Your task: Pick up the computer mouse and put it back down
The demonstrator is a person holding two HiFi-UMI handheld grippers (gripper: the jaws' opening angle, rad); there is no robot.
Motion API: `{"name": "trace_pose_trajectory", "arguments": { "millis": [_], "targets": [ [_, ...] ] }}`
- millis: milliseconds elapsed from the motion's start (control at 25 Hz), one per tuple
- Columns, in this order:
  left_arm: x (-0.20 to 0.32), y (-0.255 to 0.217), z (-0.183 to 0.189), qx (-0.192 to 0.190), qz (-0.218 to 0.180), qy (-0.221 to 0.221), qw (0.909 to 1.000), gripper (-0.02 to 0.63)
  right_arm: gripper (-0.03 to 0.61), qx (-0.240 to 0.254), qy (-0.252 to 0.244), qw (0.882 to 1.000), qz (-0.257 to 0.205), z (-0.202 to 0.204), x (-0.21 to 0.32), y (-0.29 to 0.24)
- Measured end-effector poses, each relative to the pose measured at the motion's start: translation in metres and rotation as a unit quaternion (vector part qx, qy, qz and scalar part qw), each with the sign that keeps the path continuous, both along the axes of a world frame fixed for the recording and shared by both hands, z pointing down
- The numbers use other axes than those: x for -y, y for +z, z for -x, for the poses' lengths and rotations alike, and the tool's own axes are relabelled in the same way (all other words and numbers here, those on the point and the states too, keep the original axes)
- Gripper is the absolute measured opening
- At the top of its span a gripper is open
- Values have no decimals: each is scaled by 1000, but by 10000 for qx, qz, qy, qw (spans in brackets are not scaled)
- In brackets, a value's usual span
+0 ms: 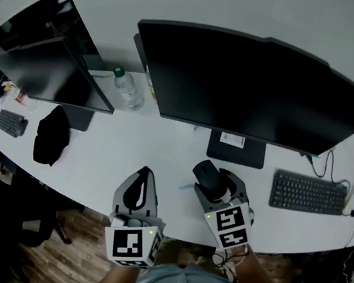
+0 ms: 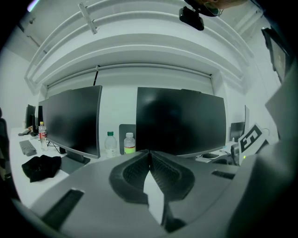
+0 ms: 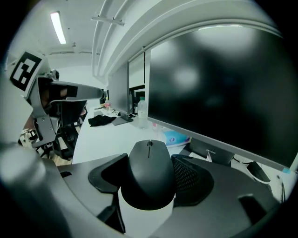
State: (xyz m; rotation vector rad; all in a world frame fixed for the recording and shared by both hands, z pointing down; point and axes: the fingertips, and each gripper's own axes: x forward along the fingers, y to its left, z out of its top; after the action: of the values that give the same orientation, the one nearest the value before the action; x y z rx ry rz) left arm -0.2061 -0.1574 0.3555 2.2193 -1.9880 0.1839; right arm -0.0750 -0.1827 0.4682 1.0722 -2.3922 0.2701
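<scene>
Item, right gripper (image 3: 150, 183): jaws standing wide and pressing on the flanks of a black computer mouse (image 3: 148, 162), which is sitting lengthwise between them, scroll wheel pointing away from the camera. The mouse is lying over the white desk (image 1: 107, 160) in front of the large monitor (image 1: 259, 84), near its stand; whether its underside is touching the desk cannot be told. Progress, as a judgement: the grasp is being made good, and the setting down and the letting go are remaining. Pose: the right gripper is tilting nose-down toward the desk, the forearm entering from the lower right of the head view. Item, left gripper (image 2: 149, 155): jaws meeting at the tips with nothing between them, idling near the desk's front edge, close to level, facing the monitors. Surroundings: a keyboard (image 1: 307, 193) lying to the right, a water bottle (image 1: 127, 87) standing between the two screens, a black cloth (image 1: 53, 134) lying well to the left.
</scene>
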Motion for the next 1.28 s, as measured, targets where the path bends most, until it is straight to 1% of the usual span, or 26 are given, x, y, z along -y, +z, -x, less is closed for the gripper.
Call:
{"name": "trace_pose_trajectory", "arguments": {
  "millis": [520,680,960,1280],
  "targets": [
    [15,24,4,49,268,88,9996,5,302,-189,75,9985,513,-3,4,56],
    [18,35,7,23,288,90,9995,5,302,-248,92,9974,669,-4,4,72],
    [22,47,11,5,534,56,9986,5,302,-365,144,9954,874,-6,5,97],
    [26,58,17,12,626,33,9980,5,304,-505,197,9927,1080,-9,4,120]
  ]
}}
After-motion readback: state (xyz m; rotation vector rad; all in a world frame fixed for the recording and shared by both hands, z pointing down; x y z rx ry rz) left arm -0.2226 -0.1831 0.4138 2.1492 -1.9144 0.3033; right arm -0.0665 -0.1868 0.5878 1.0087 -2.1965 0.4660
